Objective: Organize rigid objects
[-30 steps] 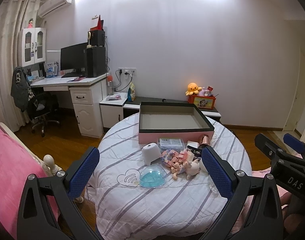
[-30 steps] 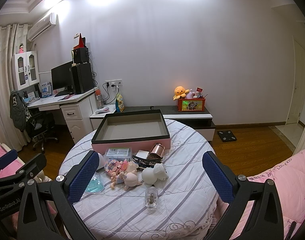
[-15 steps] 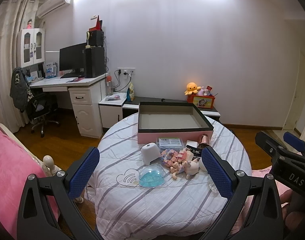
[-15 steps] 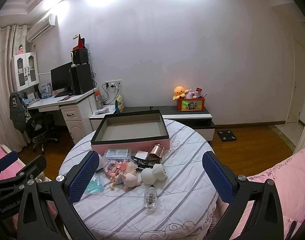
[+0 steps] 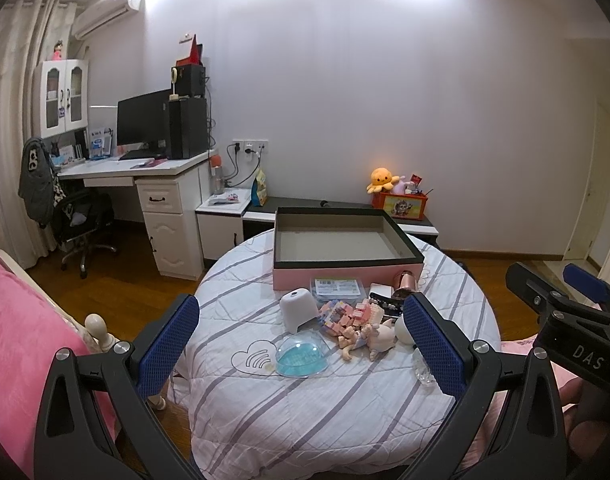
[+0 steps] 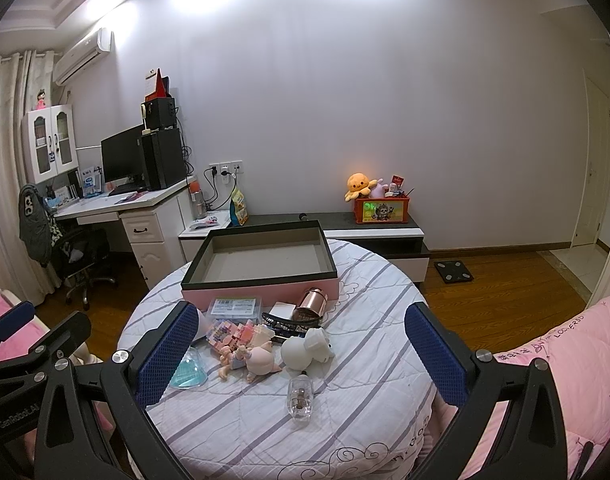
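A round table with a striped cloth (image 5: 305,420) carries an open pink box with a black rim (image 5: 347,276) at its far side. In front of the box lie a white domed device (image 5: 298,312), a blue see-through dome (image 5: 301,358), a clear plastic case (image 6: 235,307), pastel building blocks (image 6: 237,332), a small doll (image 6: 253,358), a white round toy (image 6: 307,350), a copper cylinder (image 6: 311,304), a black hair clip (image 6: 291,320) and a glass bottle (image 6: 301,398). My left gripper (image 5: 300,300) and right gripper (image 6: 301,307) hang open in front of the table, holding nothing.
Pink bedding lies at the left (image 5: 17,340) and at the right (image 6: 565,360) of the table. A white desk with a monitor (image 5: 145,168) and an office chair (image 5: 81,224) stand at the far left. Behind the table, a low cabinet holds an orange toy box (image 5: 399,204).
Both views have drifted only slightly. The objects on the table lie where they were, and both grippers stay open.
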